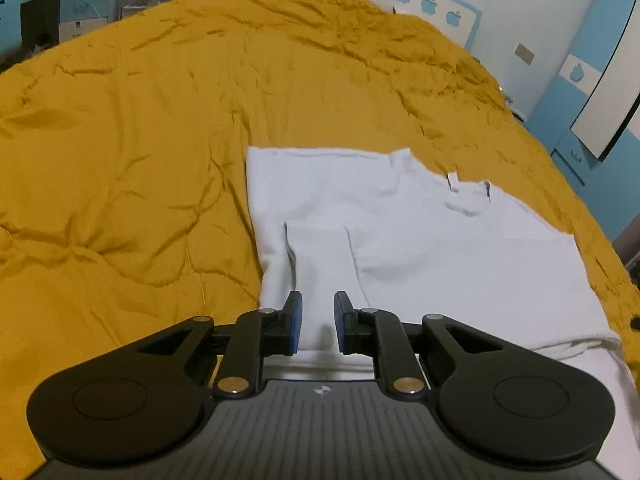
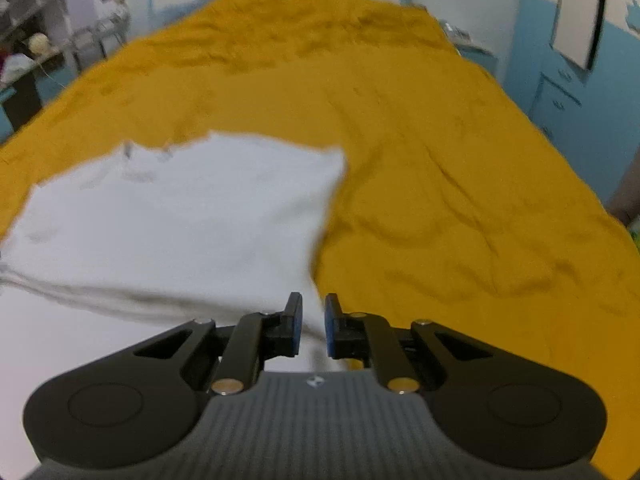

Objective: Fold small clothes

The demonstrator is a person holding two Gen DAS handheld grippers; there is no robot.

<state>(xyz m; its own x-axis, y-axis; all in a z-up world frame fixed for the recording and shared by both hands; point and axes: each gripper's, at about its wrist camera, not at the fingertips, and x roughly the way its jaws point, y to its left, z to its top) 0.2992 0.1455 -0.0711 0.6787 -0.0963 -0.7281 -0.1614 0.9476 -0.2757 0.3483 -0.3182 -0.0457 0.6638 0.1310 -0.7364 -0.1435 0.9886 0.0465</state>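
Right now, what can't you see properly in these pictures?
- Near edge of the white shirt: hidden under the left gripper in the left view.
- Left side of the shirt: cut off by the right view's edge.
- Whether the right gripper pinches cloth: blurred.
- Small tag at the collar: too small to read.
- Far end of the yellow blanket: blurred.

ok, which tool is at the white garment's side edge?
The right tool: the white fabric garment ends at its tips, mustard-yellow quilt beside. The left tool has white cloth both sides.

Mustard quilt (image 1: 140, 128) on bed, blue-and-white wardrobe (image 1: 600, 80), apple-decal wall (image 1: 430, 6).
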